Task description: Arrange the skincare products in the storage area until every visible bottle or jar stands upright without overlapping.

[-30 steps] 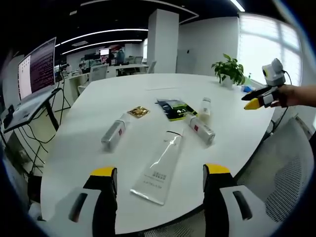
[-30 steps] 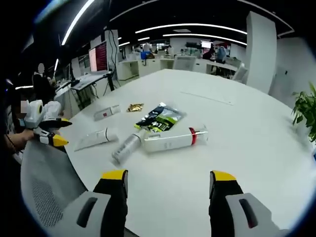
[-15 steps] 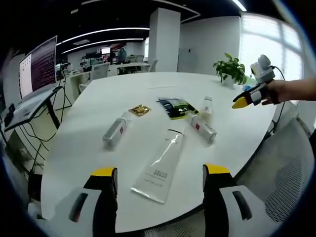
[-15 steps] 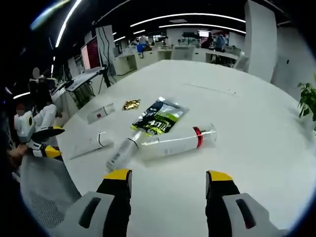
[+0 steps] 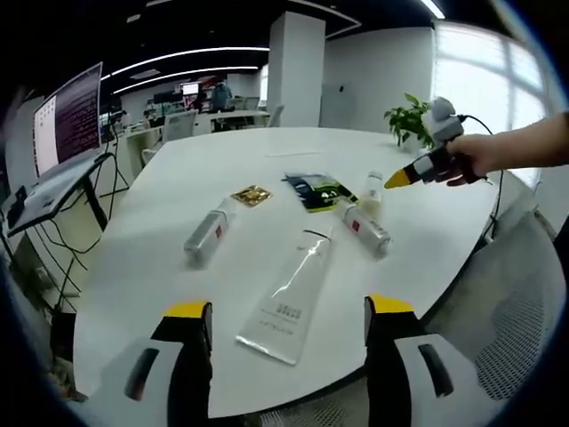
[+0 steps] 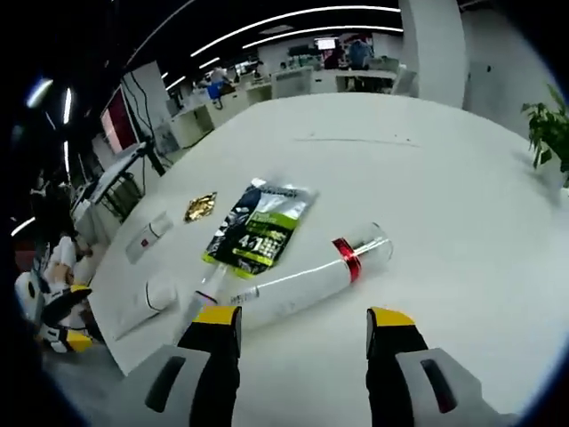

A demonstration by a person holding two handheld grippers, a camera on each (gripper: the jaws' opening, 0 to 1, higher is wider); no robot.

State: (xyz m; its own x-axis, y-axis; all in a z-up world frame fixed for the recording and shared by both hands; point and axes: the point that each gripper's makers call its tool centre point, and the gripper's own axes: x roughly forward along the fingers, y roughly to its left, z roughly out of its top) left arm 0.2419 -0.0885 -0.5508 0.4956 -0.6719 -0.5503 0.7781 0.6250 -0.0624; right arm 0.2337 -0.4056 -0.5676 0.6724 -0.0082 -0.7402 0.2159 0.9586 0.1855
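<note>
Presently the right claw (image 6: 302,322), jaws spread and empty, hovers just above the red-banded bottle (image 6: 307,277) lying flat on the counter (image 6: 462,205) beside the green sachet (image 6: 258,227); it looks light, rigid and slick, best pinched mid-body.

White desk (image 5: 169,258); clear tube (image 5: 289,298) with black print; white bottle (image 6: 307,276) with a red band; black-and-green sachet (image 6: 258,227) with white print; gold packet (image 5: 252,197); right tongs (image 6: 302,318) grey, yellow-tipped; green plant (image 5: 411,124).
</note>
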